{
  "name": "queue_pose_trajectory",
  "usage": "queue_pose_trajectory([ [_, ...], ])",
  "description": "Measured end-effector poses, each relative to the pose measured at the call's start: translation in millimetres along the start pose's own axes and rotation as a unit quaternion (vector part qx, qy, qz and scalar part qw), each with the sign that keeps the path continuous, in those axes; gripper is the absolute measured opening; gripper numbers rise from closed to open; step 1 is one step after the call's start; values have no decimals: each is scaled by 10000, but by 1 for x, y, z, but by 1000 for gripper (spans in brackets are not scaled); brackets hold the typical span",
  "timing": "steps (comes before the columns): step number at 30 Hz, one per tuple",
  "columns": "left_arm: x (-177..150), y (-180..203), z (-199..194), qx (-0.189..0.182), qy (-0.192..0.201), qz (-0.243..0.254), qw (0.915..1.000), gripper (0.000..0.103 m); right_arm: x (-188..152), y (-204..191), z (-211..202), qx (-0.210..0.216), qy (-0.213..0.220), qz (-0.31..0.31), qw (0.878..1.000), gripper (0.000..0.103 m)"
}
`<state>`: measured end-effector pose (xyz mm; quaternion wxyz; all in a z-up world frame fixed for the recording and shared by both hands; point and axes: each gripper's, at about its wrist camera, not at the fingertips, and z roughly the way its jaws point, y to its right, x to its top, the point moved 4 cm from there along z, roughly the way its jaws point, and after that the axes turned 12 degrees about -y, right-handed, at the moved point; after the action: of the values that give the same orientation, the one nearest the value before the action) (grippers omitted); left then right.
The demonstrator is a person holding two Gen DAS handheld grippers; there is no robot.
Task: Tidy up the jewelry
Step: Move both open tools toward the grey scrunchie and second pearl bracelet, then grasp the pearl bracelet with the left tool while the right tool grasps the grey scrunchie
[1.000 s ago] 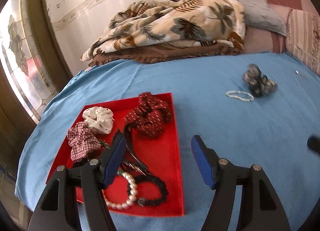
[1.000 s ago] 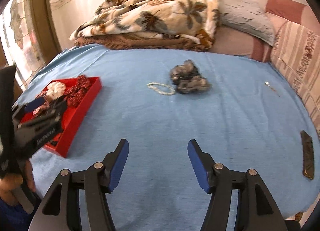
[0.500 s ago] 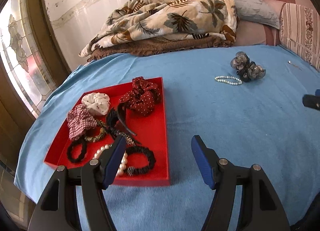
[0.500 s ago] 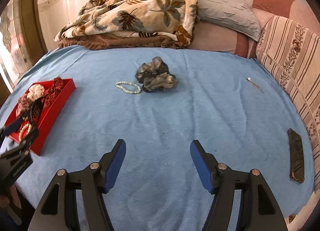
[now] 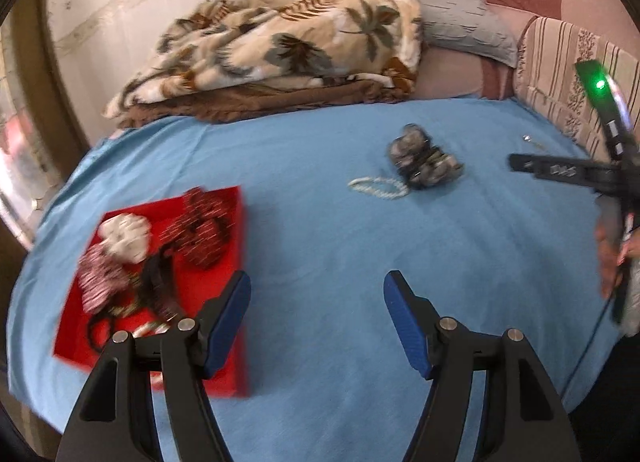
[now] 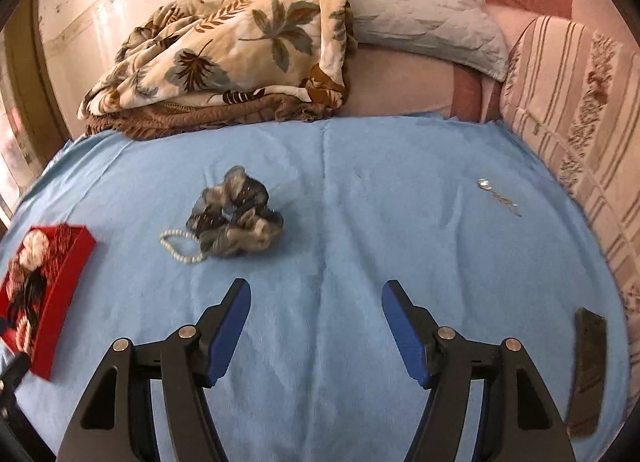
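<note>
A red tray (image 5: 230,374) lies on the blue bed sheet at the left, holding scrunchies, hair ties and a pearl bracelet; it also shows at the left edge of the right wrist view (image 6: 60,290). A grey scrunchie (image 6: 236,222) and a pearl bracelet (image 6: 180,248) lie on the sheet mid-bed, also in the left wrist view as scrunchie (image 5: 424,162) and bracelet (image 5: 378,187). A small silver pendant (image 6: 496,194) lies at the right. My left gripper (image 5: 316,326) is open and empty beside the tray. My right gripper (image 6: 316,326) is open and empty above bare sheet.
A leaf-print blanket (image 6: 240,46) and pillows (image 6: 432,26) are piled at the back of the bed. A striped cushion (image 6: 580,110) lines the right side. A dark phone (image 6: 588,366) lies near the right front edge. The right gripper's body (image 5: 580,172) shows at the right of the left wrist view.
My left gripper has pulled back and swung right, away from over the tray. My right gripper has turned right too, so the grey scrunchie and bracelet now sit left of its fingers.
</note>
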<state>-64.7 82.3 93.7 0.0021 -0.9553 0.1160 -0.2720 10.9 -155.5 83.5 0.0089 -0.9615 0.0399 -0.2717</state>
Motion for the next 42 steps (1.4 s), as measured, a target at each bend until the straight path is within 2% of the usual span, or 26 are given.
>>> queue_pose_trajectory([
  [3, 28, 10, 16, -283, -108, -59, 9995, 68, 16, 0, 19, 320, -105, 117, 9994, 72],
  [7, 63, 14, 51, -442, -327, -209, 9983, 68, 31, -2, 48, 836, -286, 351, 9955, 72],
  [10, 85, 13, 83, -462, -596, -263, 9968, 68, 43, -5, 70, 1164, -435, 423, 9913, 71],
  [13, 101, 12, 112, -395, -782, -311, 9957, 61, 53, -7, 85, 1345, -512, 411, 9887, 71],
  [15, 110, 14, 130, -435, -900, -343, 9944, 59, 61, -7, 93, 1495, -535, 469, 9862, 71],
  [24, 120, 26, 184, -492, -1192, -229, 9914, 59, 74, -17, 123, 1613, -696, 335, 9839, 68],
  [29, 120, 35, 193, -254, -1034, -87, 9943, 59, 70, -28, 132, 1402, -702, 17, 9876, 57],
  [30, 120, 37, 193, -217, -1005, -63, 9947, 56, 70, -29, 132, 1379, -697, -23, 9880, 53],
  [31, 118, 40, 192, -194, -967, -13, 9951, 49, 71, -31, 132, 1403, -723, -58, 9874, 40],
  [32, 117, 42, 190, -152, -938, 22, 9955, 25, 70, -34, 133, 1459, -769, -71, 9863, 32],
  [33, 115, 44, 189, -119, -918, 51, 9957, 6, 70, -34, 132, 1455, -765, -77, 9864, 31],
  [35, 115, 49, 185, -207, -942, 59, 9953, 5, 69, -40, 127, 1309, -685, -233, 9887, 23],
  [42, 105, 53, 145, -393, -761, 70, 9963, 5, 71, -49, 98, 972, -301, -488, 9936, 21],
])
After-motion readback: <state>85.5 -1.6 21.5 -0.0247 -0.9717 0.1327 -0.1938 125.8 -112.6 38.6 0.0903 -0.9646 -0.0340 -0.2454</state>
